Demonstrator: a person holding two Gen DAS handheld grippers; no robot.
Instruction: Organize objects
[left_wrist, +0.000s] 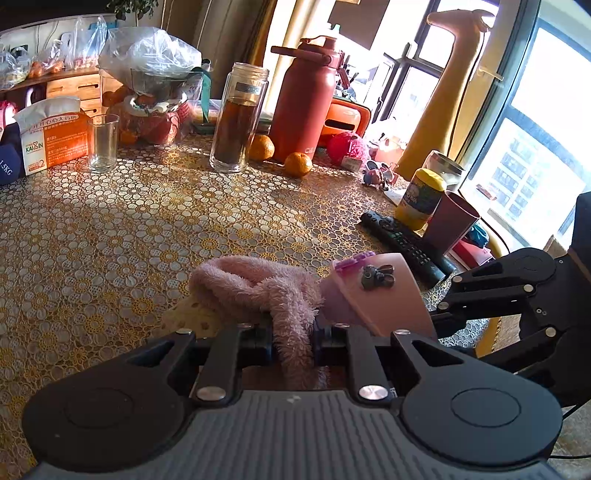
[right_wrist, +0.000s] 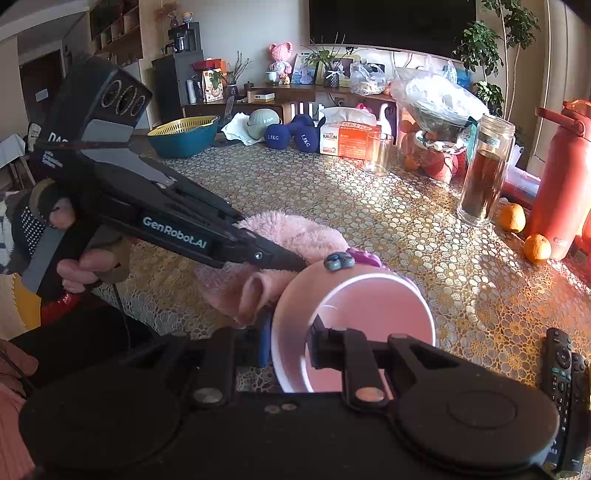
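My left gripper (left_wrist: 293, 341) has its fingers closed on a strand of the fluffy pink plush fabric (left_wrist: 258, 286), which bunches on the gold lace-patterned tabletop (left_wrist: 110, 240) just ahead of the fingers, at twelve o'clock. Touching the fabric at two o'clock is a pale pink plastic cup (left_wrist: 384, 299) lying on its side, with a purple flower charm and a small grey charm on its wall.

My right gripper (right_wrist: 288, 347) holds that same cup (right_wrist: 354, 317) by the rim: one finger sits inside the open mouth, the other presses the outer wall at nine o'clock. The mouth faces my right camera, showing a bare pink interior.

Only the right view shows the cup's inside, and my left gripper coming in from ten o'clock with its tips (right_wrist: 291, 264) at the seam between fabric (right_wrist: 291, 232) and cup. It also shows two blue dumbbells (right_wrist: 291, 136) and a teal bowl with a yellow strainer (right_wrist: 184, 136) at the far edge of the tabletop.

Only the left view shows the fabric strand pinched between my left fingers, plus a dark red cup (left_wrist: 454, 221) and a yellow-lidded jar (left_wrist: 421, 197) at two o'clock. Both views show a black remote control (left_wrist: 406, 243), a tall glass bottle of dark liquid (left_wrist: 238, 118), a red flask (left_wrist: 308, 99) and two oranges (left_wrist: 298, 164).
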